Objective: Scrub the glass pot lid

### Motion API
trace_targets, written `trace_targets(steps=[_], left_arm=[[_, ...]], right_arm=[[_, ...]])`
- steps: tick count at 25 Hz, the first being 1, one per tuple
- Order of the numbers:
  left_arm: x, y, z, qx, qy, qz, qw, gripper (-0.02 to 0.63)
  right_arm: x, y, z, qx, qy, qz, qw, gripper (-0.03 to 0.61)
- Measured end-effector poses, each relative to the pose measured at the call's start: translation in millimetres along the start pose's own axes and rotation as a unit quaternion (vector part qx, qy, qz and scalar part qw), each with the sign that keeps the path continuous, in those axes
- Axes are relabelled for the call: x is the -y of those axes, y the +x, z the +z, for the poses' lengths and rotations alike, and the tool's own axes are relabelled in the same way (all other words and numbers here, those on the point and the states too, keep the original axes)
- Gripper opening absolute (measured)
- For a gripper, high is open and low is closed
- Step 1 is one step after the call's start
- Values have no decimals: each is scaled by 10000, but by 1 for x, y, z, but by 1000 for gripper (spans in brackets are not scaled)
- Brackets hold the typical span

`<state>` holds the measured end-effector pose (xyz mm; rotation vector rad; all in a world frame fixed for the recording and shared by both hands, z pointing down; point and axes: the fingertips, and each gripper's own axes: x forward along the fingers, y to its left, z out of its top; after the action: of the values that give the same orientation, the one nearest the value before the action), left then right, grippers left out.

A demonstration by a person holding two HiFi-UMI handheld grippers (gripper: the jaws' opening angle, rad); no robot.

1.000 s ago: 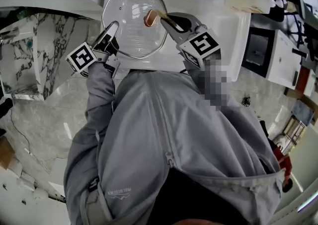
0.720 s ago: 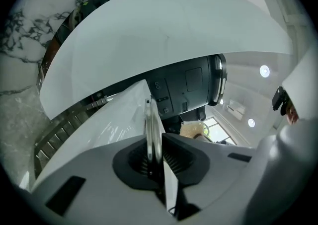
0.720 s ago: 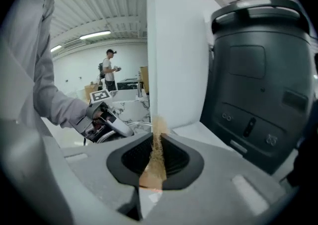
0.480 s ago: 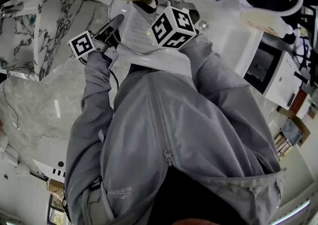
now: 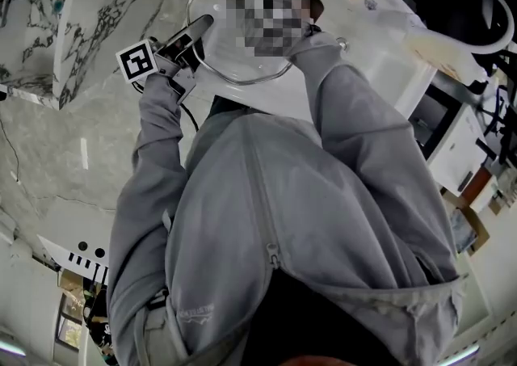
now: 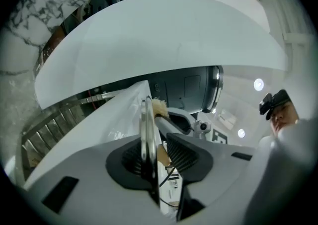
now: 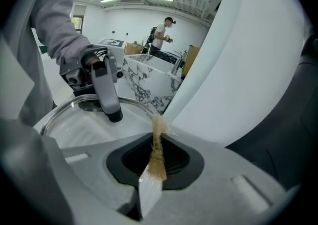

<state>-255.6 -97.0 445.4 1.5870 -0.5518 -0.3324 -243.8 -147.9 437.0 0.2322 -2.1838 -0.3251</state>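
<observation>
The glass pot lid [image 5: 242, 61] lies tilted over the white sink. My left gripper [image 5: 203, 25] reaches its left rim. In the left gripper view the rim [image 6: 145, 129] stands edge-on between the jaws. They have just been opening, and a gap shows beside the far pad. My right gripper [image 7: 158, 142] is shut on a tan scrub pad [image 7: 156, 162] just above the lid [image 7: 74, 122]. In the head view a mosaic patch hides it. The left gripper's fingers [image 7: 110, 101] show across the lid.
The white sink [image 5: 363, 29] has a curved white faucet [image 5: 487, 5] at the far right. A marble counter [image 5: 77, 21] stands on the left. A dark appliance [image 6: 186, 86] is beyond the lid. A person [image 7: 160, 33] stands far off.
My right gripper has rolled and swung with the scrub pad from the lid's right side to over its middle. The left gripper has stayed at the lid's left rim.
</observation>
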Motion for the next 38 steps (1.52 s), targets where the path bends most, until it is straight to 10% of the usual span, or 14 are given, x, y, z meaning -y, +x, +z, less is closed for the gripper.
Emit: trace_targets(steps=[7,10,38], left_arm=[[9,-4,6,378,-246,-591,9972,113],[0,-11,9,592,-339,-333,9971,18],[-6,-20,16,912,-429,-107,9949,19]], right_arm=[[-4,6,2,10,-91,7,10000,41],[-8,7,9,-6,-320,87,9995,41],[-167,-49,9,-378,-1842,1178,9751,42]])
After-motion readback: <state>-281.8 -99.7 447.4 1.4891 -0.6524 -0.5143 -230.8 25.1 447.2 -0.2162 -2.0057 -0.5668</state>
